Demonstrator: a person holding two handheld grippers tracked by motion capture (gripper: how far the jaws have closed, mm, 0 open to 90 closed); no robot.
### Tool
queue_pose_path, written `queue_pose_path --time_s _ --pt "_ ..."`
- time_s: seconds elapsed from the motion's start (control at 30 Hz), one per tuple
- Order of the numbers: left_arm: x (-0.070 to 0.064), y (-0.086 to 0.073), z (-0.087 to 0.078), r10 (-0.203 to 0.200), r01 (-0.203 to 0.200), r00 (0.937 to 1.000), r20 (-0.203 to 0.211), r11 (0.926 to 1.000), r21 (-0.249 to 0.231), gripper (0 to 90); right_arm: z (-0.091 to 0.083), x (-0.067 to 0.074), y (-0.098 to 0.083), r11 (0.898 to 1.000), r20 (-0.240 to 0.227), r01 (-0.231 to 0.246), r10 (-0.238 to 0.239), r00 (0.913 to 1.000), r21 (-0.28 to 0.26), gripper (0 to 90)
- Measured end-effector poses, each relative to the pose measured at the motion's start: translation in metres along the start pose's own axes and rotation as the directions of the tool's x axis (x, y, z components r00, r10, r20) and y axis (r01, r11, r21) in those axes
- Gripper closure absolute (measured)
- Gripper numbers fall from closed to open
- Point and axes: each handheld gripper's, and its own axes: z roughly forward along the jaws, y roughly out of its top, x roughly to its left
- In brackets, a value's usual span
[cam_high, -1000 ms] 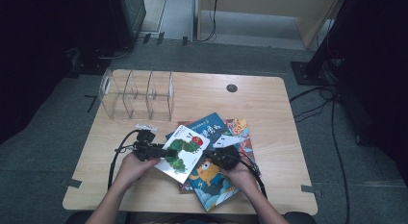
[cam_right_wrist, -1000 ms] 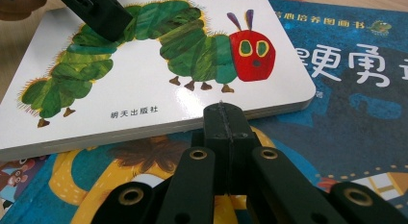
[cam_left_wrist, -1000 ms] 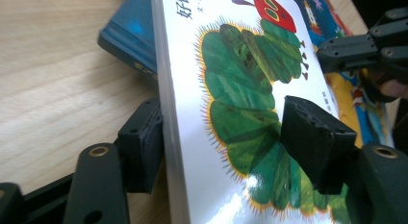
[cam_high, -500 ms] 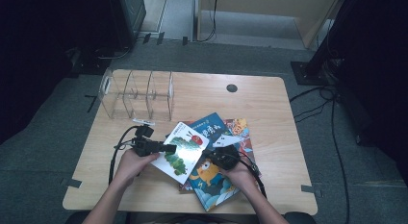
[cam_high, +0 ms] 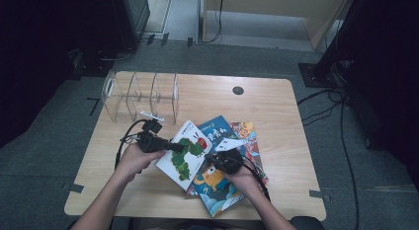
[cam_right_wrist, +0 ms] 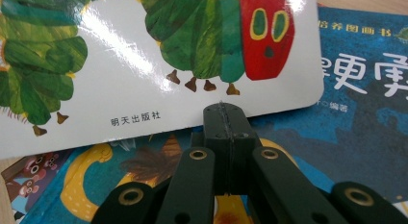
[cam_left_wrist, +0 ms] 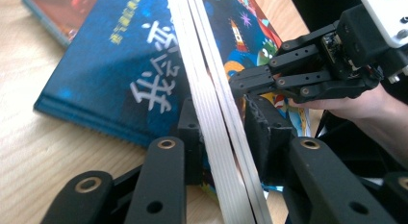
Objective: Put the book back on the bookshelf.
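Observation:
A white caterpillar picture book (cam_high: 187, 153) lies tilted on top of a pile of books. My left gripper (cam_high: 172, 146) is shut on its left edge; in the left gripper view the jaws clamp the white page block (cam_left_wrist: 216, 123). My right gripper (cam_high: 213, 158) is shut with nothing between its jaws, its tip (cam_right_wrist: 223, 111) at the caterpillar book's (cam_right_wrist: 144, 56) near edge, over the pile. The right gripper (cam_left_wrist: 240, 84) also appears beyond the book in the left gripper view. Under the white book are a blue book (cam_high: 217, 130) and a colourful one (cam_high: 217, 189).
A clear acrylic divider rack (cam_high: 141, 94) stands at the back left of the wooden table (cam_high: 276, 111). A black round grommet (cam_high: 238, 90) sits near the far edge. A reddish book (cam_high: 247, 136) pokes out on the pile's right. Cables trail from both grippers.
My left gripper has shifted a little away and up with the caterpillar book's edge in it, tilting the book. The right gripper has stayed almost still.

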Motion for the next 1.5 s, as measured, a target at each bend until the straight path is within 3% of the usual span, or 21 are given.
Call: queue_pose_path --time_s 0.2,0.23,0.37,0.43,0.5,0.63,0.73,0.9,1.03,1.1,1.5 --pt "-0.009 0.015 0.002 0.033 -0.030 0.9988 -0.037 0.9974 0.065 72.5 0.001 0.001 0.001 1.000 0.001 0.009 -0.009 1.0000 -0.003 86.5" --pt "-0.011 0.017 0.003 0.037 -0.034 0.9983 -0.046 0.9967 0.074 72.6 0.002 0.001 0.001 1.000 -0.020 0.009 -0.009 0.9998 -0.004 80.3" --pt "-0.013 0.023 0.004 0.048 -0.042 0.9975 -0.053 0.9936 0.105 73.2 0.002 0.003 0.001 1.000 -0.016 0.028 -0.029 0.9995 -0.007 77.5" --pt "-0.013 0.026 0.004 0.056 -0.049 0.9968 -0.056 0.9919 0.117 73.9 0.003 0.004 0.002 0.999 -0.020 0.043 -0.043 0.9989 -0.009 68.3" --pt "-0.015 0.031 0.003 0.069 -0.059 0.9956 -0.064 0.9879 0.144 74.8 0.003 0.007 0.002 0.998 -0.011 0.065 -0.065 0.9978 -0.002 64.7" --pt "-0.018 0.036 0.001 0.079 -0.067 0.9940 -0.077 0.9870 0.146 77.6 0.004 0.008 0.002 0.996 -0.009 0.084 -0.084 0.9964 -0.001 56.4" --pt "-0.022 0.039 -0.003 0.122 -0.104 0.9861 -0.113 0.9834 0.149 77.8 0.003 0.007 0.002 0.998 -0.012 0.070 -0.070 0.9975 0.000 51.1" --pt "-0.024 0.039 -0.010 0.153 -0.129 0.9755 -0.158 0.9797 0.154 77.8 0.003 0.006 0.002 0.998 -0.012 0.065 -0.065 0.9978 0.003 41.3" --pt "-0.024 0.039 -0.016 0.177 -0.146 0.9646 -0.195 0.9758 0.162 77.8 0.004 0.010 0.002 0.995 0.002 0.099 -0.099 0.9950 0.015 36.0" --pt "-0.023 0.039 -0.019 0.179 -0.147 0.9613 -0.209 0.9761 0.160 77.7 0.005 0.014 0.001 0.990 0.021 0.140 -0.141 0.9898 0.026 33.4" --pt "-0.017 0.039 -0.041 0.165 -0.132 0.9506 -0.263 0.9816 0.137 77.7 0.005 0.014 0.001 0.991 0.024 0.131 -0.132 0.9910 0.027 32.0"
